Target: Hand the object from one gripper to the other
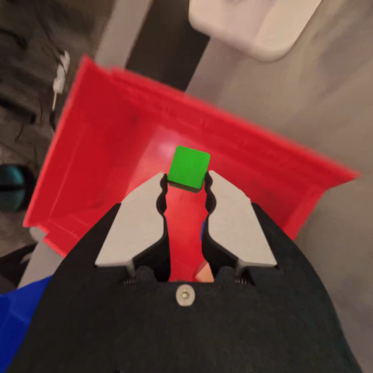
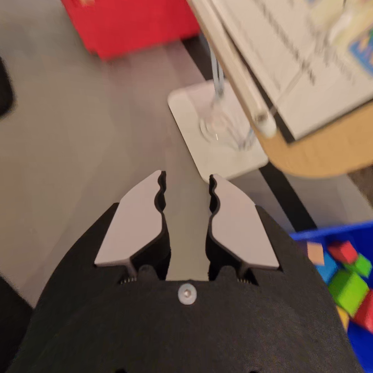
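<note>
Over the red bin (image 1: 113, 141), left tool (image 1: 186, 177) grips a green cube (image 1: 188, 166).

small bright green cube with rounded corners (image 1: 189, 167), tilted a bit, pinched at its lower edge between the left gripper's (image 1: 186, 177) fingertips, over a red plastic bin (image 1: 96, 153)

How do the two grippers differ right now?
The left gripper pinches a green block at its fingertips, above a red bin; the right gripper is open and holds nothing, above a grey table. Both have the same pale fingers with wavy black pads.
</note>
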{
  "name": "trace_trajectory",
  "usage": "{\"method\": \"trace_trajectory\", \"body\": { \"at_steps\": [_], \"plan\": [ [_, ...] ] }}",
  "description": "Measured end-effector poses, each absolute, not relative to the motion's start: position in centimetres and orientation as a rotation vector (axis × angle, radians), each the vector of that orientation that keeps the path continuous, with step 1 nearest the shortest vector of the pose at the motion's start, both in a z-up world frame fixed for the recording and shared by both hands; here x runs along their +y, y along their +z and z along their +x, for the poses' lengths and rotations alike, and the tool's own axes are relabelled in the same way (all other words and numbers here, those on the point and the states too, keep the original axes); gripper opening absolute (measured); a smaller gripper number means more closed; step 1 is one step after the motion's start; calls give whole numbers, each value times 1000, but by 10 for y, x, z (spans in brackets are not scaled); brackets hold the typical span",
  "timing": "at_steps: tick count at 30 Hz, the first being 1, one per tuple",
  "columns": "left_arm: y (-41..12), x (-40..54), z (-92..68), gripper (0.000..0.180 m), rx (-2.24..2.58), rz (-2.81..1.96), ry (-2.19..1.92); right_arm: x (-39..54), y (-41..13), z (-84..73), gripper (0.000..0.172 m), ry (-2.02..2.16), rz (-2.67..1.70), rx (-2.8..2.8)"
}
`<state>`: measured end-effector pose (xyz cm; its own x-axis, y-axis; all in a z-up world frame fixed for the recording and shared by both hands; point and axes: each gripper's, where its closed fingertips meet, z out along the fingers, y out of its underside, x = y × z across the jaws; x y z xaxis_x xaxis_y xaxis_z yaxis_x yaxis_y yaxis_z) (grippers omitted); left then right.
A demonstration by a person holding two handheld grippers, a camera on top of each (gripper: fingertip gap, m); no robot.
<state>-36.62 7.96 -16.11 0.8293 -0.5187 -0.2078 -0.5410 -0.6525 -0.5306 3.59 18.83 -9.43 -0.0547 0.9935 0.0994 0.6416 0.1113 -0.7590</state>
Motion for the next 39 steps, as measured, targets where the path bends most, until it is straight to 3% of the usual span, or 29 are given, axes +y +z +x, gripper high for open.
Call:
{"method": "trace_trajectory", "body": {
  "at_steps": [4,8,25,39],
  "plan": [
    [-90,80,-280,35,672,-2106,-249,134,-46,-22,49,971,-1260,-1645],
    [-63,77,-198,35,736,-1977,-362,98,-30,-67,48,1067,-1128,-1628],
    [-58,74,-92,35,977,-1938,-412,67,-45,-93,30,1218,-1044,-1807],
    [-53,77,-80,33,965,-1836,-542,71,-26,-78,31,1463,-1027,-1652]
  ]
}}
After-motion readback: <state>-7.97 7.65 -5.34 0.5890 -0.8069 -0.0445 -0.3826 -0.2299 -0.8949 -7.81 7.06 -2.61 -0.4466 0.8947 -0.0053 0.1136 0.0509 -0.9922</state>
